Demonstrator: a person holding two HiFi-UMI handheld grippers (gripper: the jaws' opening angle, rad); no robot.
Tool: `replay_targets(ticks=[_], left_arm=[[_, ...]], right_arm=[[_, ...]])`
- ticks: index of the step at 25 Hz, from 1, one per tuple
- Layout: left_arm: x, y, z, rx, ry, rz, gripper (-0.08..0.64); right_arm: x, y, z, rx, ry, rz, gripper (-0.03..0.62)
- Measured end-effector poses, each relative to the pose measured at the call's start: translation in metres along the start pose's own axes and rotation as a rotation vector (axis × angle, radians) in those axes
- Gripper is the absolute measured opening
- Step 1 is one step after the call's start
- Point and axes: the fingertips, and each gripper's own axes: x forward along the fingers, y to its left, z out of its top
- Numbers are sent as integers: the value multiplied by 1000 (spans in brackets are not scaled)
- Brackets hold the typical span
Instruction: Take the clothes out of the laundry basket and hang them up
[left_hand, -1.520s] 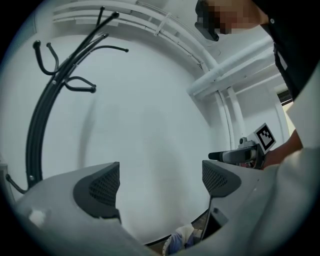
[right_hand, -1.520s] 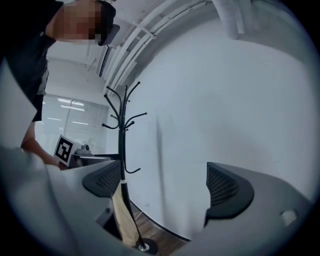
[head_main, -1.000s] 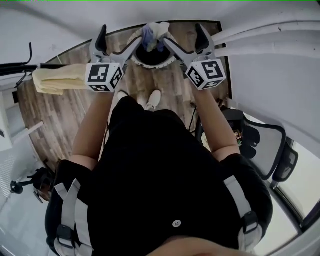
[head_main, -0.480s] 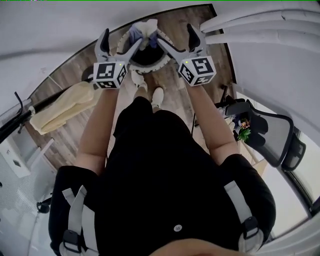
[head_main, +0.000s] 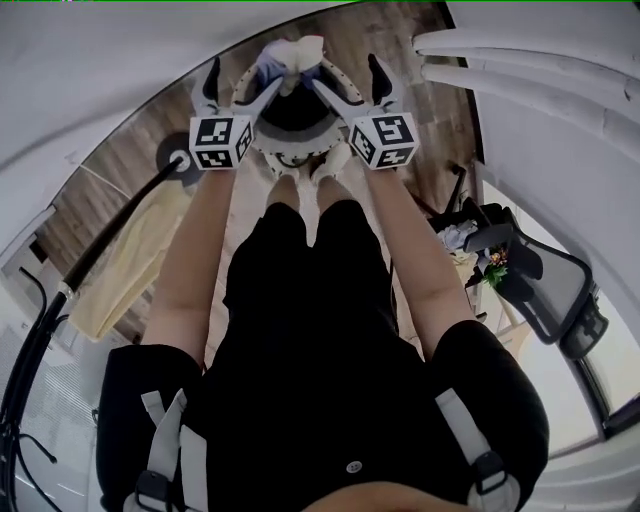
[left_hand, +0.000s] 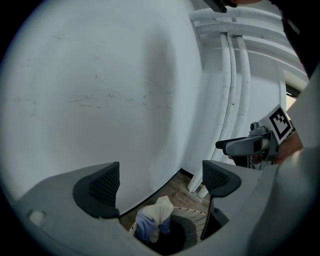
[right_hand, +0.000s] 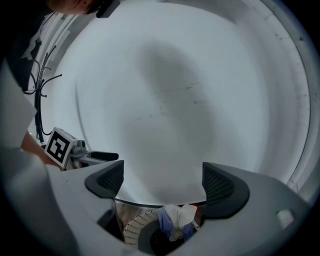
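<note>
Both claws have come down toward the laundry basket (head_main: 300, 158) over the last second; in the head view it now sits just beyond their tips, in front of my feet. State of the left claw (left_hand: 160, 182): jaws wide apart, nothing between the pads; state of the right claw (right_hand: 162, 182): jaws also wide, though they have just been closing slightly, and nothing between them either. The clothes (right_hand: 177, 220), a pale and blue bundle, stand heaped above the basket rim; both jaw gaps frame the bundle, but it lies below them, untouched. The yellow cloth (head_main: 120, 270) at the rail (head_main: 110, 235) has slid to the lower left of the head view. Judgement: the reach is nearly complete; the next step is a grip on the top of the bundle; nothing has been lifted out yet.
</note>
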Motion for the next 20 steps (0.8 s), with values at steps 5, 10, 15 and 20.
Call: replay_targets(ticks=[5, 10, 15, 20], left_arm=[[55, 22, -63, -42, 52, 31, 522], [105, 29, -122, -4, 147, -8, 518], [139, 26, -177, 113, 271, -107, 518], [164, 30, -219, 275, 408, -234, 518]], right_arm=[[55, -34, -69, 37, 55, 18, 471], [103, -63, -146, 38, 179, 64, 469], [131, -84, -201, 1, 299, 103, 452], [158, -92, -230, -36, 401, 170, 426]])
